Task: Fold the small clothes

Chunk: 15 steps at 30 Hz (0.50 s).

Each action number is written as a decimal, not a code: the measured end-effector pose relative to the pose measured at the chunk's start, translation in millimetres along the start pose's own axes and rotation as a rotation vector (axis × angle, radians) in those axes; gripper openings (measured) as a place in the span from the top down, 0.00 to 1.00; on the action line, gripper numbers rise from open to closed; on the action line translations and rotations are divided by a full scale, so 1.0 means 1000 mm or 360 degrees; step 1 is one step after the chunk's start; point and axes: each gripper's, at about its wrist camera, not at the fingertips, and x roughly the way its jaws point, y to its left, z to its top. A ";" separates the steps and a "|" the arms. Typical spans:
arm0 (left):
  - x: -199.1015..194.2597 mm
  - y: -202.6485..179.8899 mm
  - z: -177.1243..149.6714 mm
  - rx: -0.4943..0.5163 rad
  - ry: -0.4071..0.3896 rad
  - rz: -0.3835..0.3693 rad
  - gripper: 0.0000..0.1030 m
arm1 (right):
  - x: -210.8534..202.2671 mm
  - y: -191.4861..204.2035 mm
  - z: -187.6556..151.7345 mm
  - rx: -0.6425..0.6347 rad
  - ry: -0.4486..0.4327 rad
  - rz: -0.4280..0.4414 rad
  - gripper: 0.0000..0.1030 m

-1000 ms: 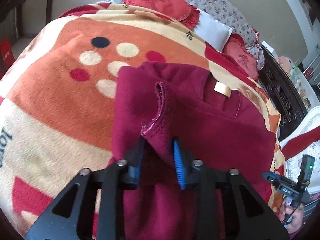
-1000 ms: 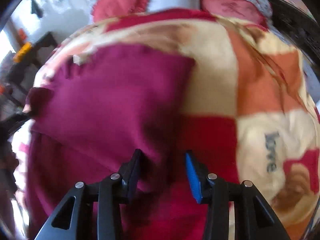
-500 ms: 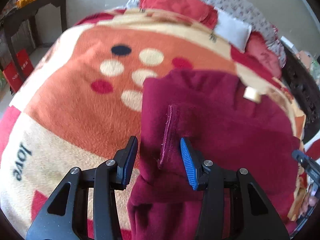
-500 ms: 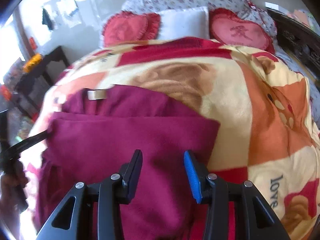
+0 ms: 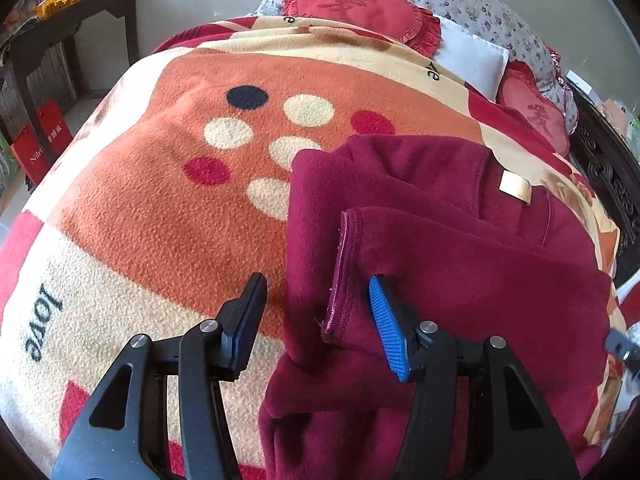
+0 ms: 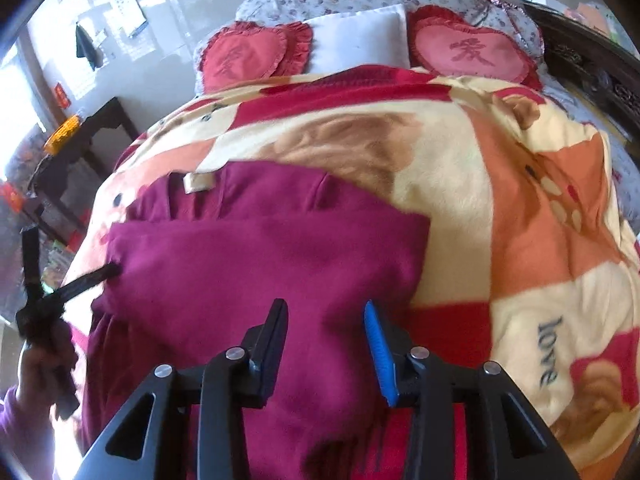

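Note:
A dark red fleece garment (image 5: 440, 264) lies on the patterned blanket (image 5: 160, 200), its lower part folded up over the body, a cream label (image 5: 516, 187) at the collar. My left gripper (image 5: 316, 320) is open, its jaws standing either side of the folded hem edge (image 5: 340, 280) without holding it. In the right wrist view the same garment (image 6: 260, 264) lies spread, and my right gripper (image 6: 326, 344) is open just above its near part. The left gripper's tip (image 6: 92, 276) shows there at the garment's left edge.
The blanket (image 6: 520, 200) covers a bed. Two red heart cushions (image 6: 468, 52) and a white pillow (image 6: 360, 40) lie at its head. A dark wooden table (image 5: 60, 32) stands left of the bed. A carved dark bed frame (image 5: 608, 172) runs along the right.
My left gripper opened and let go of the hem, which now lies folded over the garment. Both grippers pulled back a little; the right one stays open.

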 end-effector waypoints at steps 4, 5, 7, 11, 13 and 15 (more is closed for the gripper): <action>-0.007 -0.002 -0.002 0.0018 0.0002 0.0009 0.48 | 0.033 -0.012 -0.014 0.0018 0.0170 -0.0140 0.55; -0.009 -0.002 -0.002 0.0016 0.0004 0.0010 0.48 | 0.033 -0.016 -0.014 0.0050 0.0152 -0.0105 0.54; -0.017 -0.003 -0.004 0.0019 -0.0002 0.0007 0.48 | 0.026 -0.019 -0.013 0.0092 0.0158 -0.0067 0.54; -0.034 -0.007 -0.012 0.0070 0.0002 0.0011 0.48 | -0.002 -0.016 -0.017 0.0100 0.0108 -0.0020 0.54; -0.042 -0.009 -0.017 0.0096 0.0008 -0.0001 0.48 | -0.018 -0.015 -0.024 0.0103 0.0089 0.0023 0.54; -0.053 -0.012 -0.024 0.0127 0.0010 -0.0026 0.48 | -0.030 -0.014 -0.031 0.0104 0.0099 0.0073 0.53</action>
